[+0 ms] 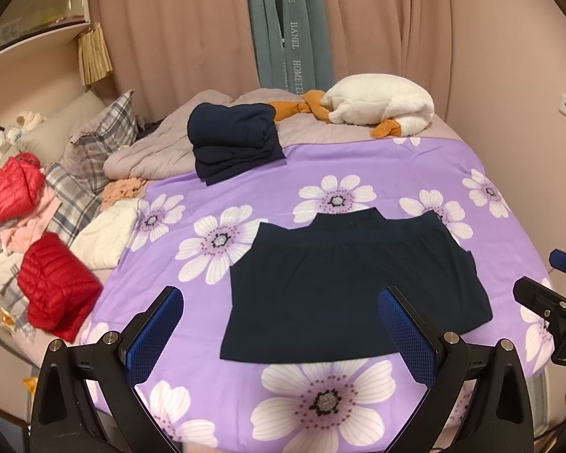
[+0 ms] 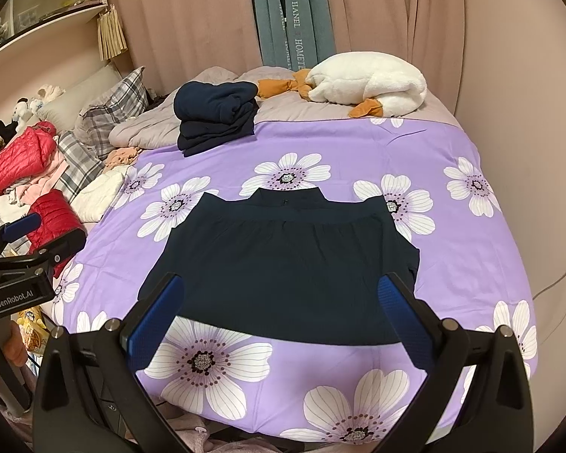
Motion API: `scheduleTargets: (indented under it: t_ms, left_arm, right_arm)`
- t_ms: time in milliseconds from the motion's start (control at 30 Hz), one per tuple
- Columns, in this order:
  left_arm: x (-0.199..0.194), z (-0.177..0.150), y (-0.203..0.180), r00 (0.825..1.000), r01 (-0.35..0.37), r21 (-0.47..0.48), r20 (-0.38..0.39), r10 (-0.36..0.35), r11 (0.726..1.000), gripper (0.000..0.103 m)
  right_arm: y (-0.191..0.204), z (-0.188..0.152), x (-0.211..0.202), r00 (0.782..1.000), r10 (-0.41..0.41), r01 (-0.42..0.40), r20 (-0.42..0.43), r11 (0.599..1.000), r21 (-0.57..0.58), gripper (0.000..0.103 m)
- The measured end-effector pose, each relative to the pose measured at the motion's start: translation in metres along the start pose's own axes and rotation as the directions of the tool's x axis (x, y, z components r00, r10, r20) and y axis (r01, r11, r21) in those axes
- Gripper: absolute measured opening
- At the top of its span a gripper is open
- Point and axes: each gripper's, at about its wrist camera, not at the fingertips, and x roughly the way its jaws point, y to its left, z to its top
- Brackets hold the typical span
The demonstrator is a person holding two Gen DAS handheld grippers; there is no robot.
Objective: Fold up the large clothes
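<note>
A dark navy garment (image 1: 343, 287) lies flat and partly folded on the purple flowered bedspread (image 1: 415, 173), its collar toward the far side. It also shows in the right wrist view (image 2: 283, 264). My left gripper (image 1: 281, 307) is open and empty, hovering above the garment's near edge. My right gripper (image 2: 281, 302) is open and empty too, above the near hem. A stack of folded navy clothes (image 1: 234, 139) sits at the far left of the bedspread, and it also shows in the right wrist view (image 2: 215, 117).
A white goose plush (image 1: 377, 105) lies at the bed's far end. Red puffer jackets (image 1: 56, 287), a cream garment (image 1: 105, 234) and plaid pillows (image 1: 102, 132) are piled at the left. Pink curtains (image 1: 169, 30) hang behind. The wall stands at the right.
</note>
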Motion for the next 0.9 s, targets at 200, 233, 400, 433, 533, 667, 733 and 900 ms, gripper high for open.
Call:
scheduleTargets:
  t_ms: [200,233,400,433,533,667,733,900]
  left_arm:
    - [0.0002,0.0004,-0.0003,1.0,0.0,0.0,0.0,0.0,1.0,0.102]
    - [0.0002,0.0003,-0.0004,1.0,0.0,0.0,0.001,0.0,1.0,0.102]
    - [0.0003,0.0012,-0.0015,1.0,-0.001,0.0,-0.001,0.001,1.0,0.102]
    - [0.0001,0.0004,-0.0009,1.0,0.0,0.0,0.0,0.0,1.0,0.102]
    - [-0.0002,0.0003,-0.0016,1.0,0.001,0.002,0.0,-0.001,1.0,0.102]
    - [-0.0001,0.0007,-0.0021,1.0,-0.002,0.004,0.0,0.002,1.0,0.102]
    - [-0.0005,0.0004,-0.0018,1.0,0.0,0.002,0.001,0.0,1.0,0.102]
    - [0.0004,0.0006,-0.0022,1.0,0.002,-0.005,-0.005,-0.002,1.0,0.102]
  right_arm:
    - [0.0004,-0.0001,-0.0003,1.0,0.001,-0.001,0.0,1.0,-0.002,0.103]
    - [0.0004,-0.0002,-0.0004,1.0,0.0,0.0,0.001,1.0,-0.001,0.103]
    - [0.0019,-0.0005,0.001,1.0,0.003,-0.003,-0.001,1.0,-0.002,0.103]
    - [0.0019,-0.0005,0.001,1.0,0.003,-0.003,-0.002,1.0,-0.002,0.103]
    - [0.0028,-0.0007,0.0011,1.0,0.004,-0.004,-0.004,1.0,-0.001,0.103]
    - [0.0034,-0.0006,0.0017,1.0,0.003,-0.003,-0.005,1.0,-0.001,0.103]
    - [0.0029,-0.0003,0.0018,1.0,0.003,-0.003,-0.005,1.0,-0.001,0.103]
    - [0.0034,-0.0011,0.0024,1.0,0.003,-0.003,-0.006,1.0,-0.001,0.103]
